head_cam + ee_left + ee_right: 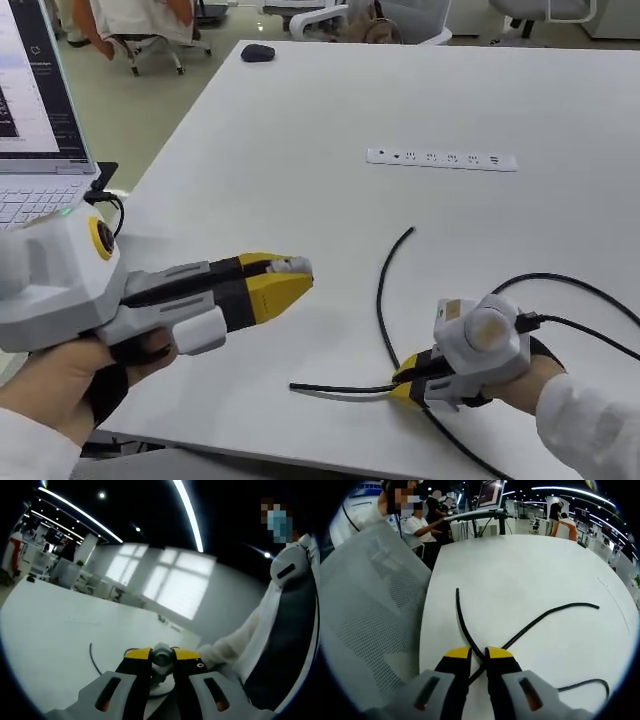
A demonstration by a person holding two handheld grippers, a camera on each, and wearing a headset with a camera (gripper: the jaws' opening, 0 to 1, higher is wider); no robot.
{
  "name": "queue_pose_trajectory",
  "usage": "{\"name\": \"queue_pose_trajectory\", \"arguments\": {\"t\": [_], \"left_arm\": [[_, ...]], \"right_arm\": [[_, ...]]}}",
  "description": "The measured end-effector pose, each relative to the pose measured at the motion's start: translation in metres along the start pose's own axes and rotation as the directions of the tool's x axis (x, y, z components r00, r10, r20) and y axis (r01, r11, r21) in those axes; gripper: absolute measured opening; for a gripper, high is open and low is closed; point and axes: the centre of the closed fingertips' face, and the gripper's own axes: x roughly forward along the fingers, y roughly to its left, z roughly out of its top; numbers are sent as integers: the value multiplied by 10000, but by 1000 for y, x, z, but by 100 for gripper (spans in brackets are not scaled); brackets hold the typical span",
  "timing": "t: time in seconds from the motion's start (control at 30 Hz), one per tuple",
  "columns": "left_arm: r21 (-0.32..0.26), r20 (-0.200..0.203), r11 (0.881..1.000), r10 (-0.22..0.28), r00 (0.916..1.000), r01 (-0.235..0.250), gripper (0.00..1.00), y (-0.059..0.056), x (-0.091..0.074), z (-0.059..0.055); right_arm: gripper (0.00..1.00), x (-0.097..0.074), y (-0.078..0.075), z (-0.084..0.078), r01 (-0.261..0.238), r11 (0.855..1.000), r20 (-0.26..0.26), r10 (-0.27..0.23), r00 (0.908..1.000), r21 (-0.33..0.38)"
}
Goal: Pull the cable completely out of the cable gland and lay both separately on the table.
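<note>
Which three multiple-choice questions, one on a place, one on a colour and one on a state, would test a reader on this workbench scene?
1. Where is the small grey plastic cable gland?
A. flat on the white table
B. between the jaws of the left gripper
C. threaded on the cable

2. What colour is the thin rubber cable?
A. black
B. white
C. yellow

3. What is the state of the right gripper?
A. open
B. shut on the gland
C. shut on the cable

Answers: 1 B, the left gripper view shows the gland clamped between the yellow tips. 2 A, it lies dark on the pale tabletop. 3 C, the right gripper view shows the jaws closed around it.
</note>
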Motion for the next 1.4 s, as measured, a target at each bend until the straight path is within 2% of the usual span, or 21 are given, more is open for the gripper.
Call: {"name": "queue_pose_trajectory", "arguments": {"t": [0.07, 0.13, 0.23, 0.37, 0.43, 0.5, 0.6, 0.67, 0.73, 0.83, 0.93, 1.0, 1.03, 1.07, 1.1, 1.17, 1.2, 1.23, 1.27, 1.3, 1.4], "left_arm": [[50, -31, 10000, -4, 10000, 4, 17, 1, 1, 1], [72, -109, 10000, 22, 9999, -21, 17, 5, 2, 0], [34, -314, 10000, 85, 9995, -84, 17, 12, 7, -5], [53, -781, 9996, 294, 9965, -291, 17, 22, 15, -14], [106, -906, 9992, 383, 9952, -375, 17, 26, 21, -18], [34, -1230, 9992, 399, 9916, -398, 17, 31, 26, -27], [124, -1773, 9985, 543, 9827, -529, 17, 44, 35, -44], [251, -2057, 9978, 646, 9765, -607, 17, 51, 40, -54], [435, -2245, 9964, 801, 9712, -721, 17, 60, 46, -64], [510, -2367, 9958, 860, 9678, -760, 17, 70, 55, -79], [699, -2834, 9945, 950, 9543, -783, 17, 80, 65, -100], [873, -3107, 9945, 829, 9469, -585, 17, 83, 71, -111], [948, -3283, 9942, 789, 9413, -503, 17, 85, 75, -119], [991, -3375, 9937, 822, 9377, -514, 17, 89, 78, -124], [1062, -3589, 9927, 927, 9288, -580, 17, 95, 82, -133], [1118, -3719, 9917, 1015, 9227, -640, 17, 104, 89, -144], [1134, -3812, 9913, 1061, 9184, -675, 17, 108, 91, -149], [1265, -3996, 9891, 1198, 9088, -748, 17, 112, 91, -155], [1486, -4198, 9846, 1471, 8956, -921, 17, 116, 90, -161], [1652, -4279, 9815, 1601, 8896, -972, 17, 119, 91, -165], [2203, -4785, 9702, 1980, 8555, -1013, 17, 128, 88, -187]], "right_arm": [[11, -6, -3, 6, 108, 9999, 204, -106, 9997, -63], [12, -11, -5, 16, 139, 9996, 696, -155, 9975, 237], [15, -28, -7, 38, 199, 9979, 1650, -299, 9858, 623], [20, -53, -8, 54, 448, 9979, 2139, -540, 9754, 476], [24, -70, -7, 65, 657, 9975, 2496, -704, 9658, 271], [27, -89, -8, 77, 964, 9946, 3019, -1031, 9477, 372], [29, -121, -5, 91, 1240, 9891, 3958, -1457, 9067, 801], [28, -137, -2, 89, 1448, 9865, 4009, -1636, 9014, 772], [28, -151, -4, 88, 1876, 9782, 4116, -2076, 8874, 890], [28, -170, 0, 86, 2103, 9677, 4400, -2506, 8623, 1391], [28, -188, 3, 80, 2607, 9477, 4498, -3170, 8350, 1839], [28, -200, 4, 75, 2896, 9246, 4675, -3757, 8002, 2473], [28, -207, 4, 73, 3034, 9077, 4819, -4123, 7732, 2898], [28, -212, 5, 71, 3119, 8960, 4858, -4353, 7580, 3162], [27, -215, 7, 65, 3310, 8809, 4826, -4644, 7426, 3384], [25, -217, 9, 54, 3612, 8655, 4588, -4925, 7395, 3469], [25, -218, 9, 46, 3662, 8491, 4404, -5147, 7356, 3806], [25, -217, 12, 39, 3613, 8369, 4236, -5264, 7372, 4112], [25, -218, 13, 37, 3610, 8353, 4213, -5278, 7375, 4145], [25, -219, 16, 34, 3634, 8329, 4192, -5313, 7362, 4174], [24, -224, 21, 29, 3665, 8220, 4140, -5447, 7293, 4359]]}}
